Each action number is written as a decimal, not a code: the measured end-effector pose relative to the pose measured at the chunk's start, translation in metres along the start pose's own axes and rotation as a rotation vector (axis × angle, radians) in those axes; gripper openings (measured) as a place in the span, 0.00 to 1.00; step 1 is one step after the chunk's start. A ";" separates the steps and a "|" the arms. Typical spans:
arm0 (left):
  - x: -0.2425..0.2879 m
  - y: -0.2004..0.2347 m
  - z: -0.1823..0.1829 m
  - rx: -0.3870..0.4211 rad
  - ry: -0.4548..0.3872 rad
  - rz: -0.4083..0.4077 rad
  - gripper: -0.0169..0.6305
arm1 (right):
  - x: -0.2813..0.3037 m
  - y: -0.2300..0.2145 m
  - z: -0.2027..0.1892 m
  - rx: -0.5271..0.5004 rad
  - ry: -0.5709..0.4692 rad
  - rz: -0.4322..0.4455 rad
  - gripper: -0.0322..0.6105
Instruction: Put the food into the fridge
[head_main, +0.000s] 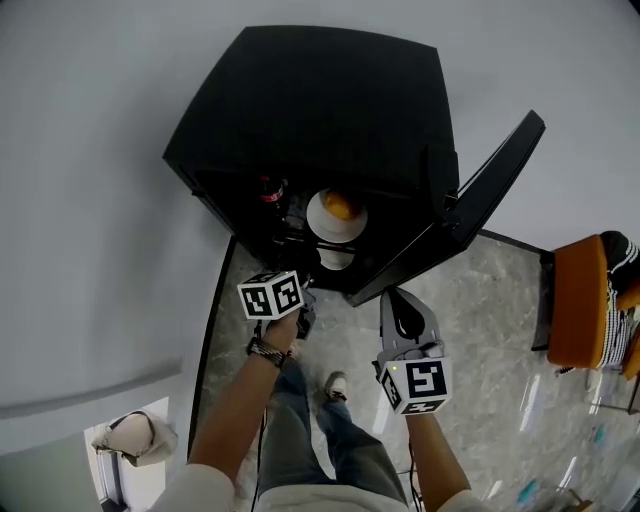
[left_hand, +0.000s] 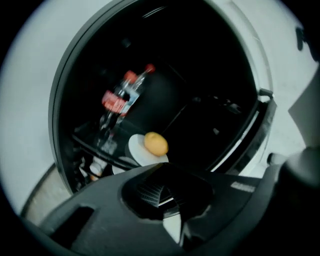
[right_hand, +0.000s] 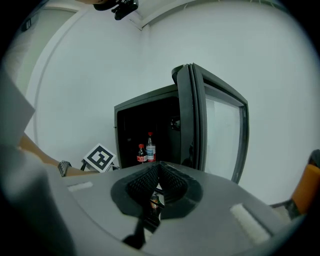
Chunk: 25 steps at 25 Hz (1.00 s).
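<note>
Currently the left tongs (left_hand: 162, 172) and right tongs (right_hand: 158, 169) are both closed and empty. The orange fruit (left_hand: 156, 143) sits on a white plate (left_hand: 134, 148) inside the fridge (head_main: 320, 110). Risk: slamming the open door (head_main: 480, 190) may jolt the shelf and roll the fruit off.

Blue jeans (head_main: 300, 430) and a light shoe (head_main: 336, 385) are worn, and a pale sleeve (head_main: 203, 488) is seen at the lower edge of the head view. A dark beaded wristband (head_main: 266, 350) is worn on the left wrist. The left gripper (head_main: 305, 290) is moulded in dark grey, almost black; the right gripper (head_main: 398, 300) is moulded in light grey, with a black oval recess on its top. A white left cube (head_main: 272, 295) and a white right cube (head_main: 415, 385), printed with black square markers, are carried at the grippers' rear. Ribbed black pads (right_hand: 142, 182) are set in a rounded hollow. A thin dark cable (head_main: 262, 440) is seen beside the jeans.
</note>
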<state>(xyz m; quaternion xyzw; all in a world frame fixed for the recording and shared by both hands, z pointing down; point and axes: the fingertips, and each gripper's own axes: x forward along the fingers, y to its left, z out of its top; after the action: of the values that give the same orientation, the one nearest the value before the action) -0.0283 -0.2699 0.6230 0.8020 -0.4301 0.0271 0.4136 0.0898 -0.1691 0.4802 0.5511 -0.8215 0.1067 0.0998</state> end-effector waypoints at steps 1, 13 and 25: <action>-0.006 -0.005 0.004 0.052 0.003 0.001 0.03 | -0.002 0.002 0.005 -0.005 0.003 0.009 0.06; -0.092 -0.091 0.052 0.499 -0.038 -0.039 0.03 | -0.034 0.026 0.081 -0.096 -0.029 0.077 0.06; -0.176 -0.179 0.114 0.693 -0.204 -0.071 0.03 | -0.070 0.035 0.161 -0.163 -0.129 0.074 0.06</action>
<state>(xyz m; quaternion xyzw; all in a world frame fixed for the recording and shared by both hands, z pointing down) -0.0470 -0.1796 0.3638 0.9076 -0.4063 0.0765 0.0728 0.0759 -0.1403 0.3042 0.5162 -0.8520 0.0073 0.0870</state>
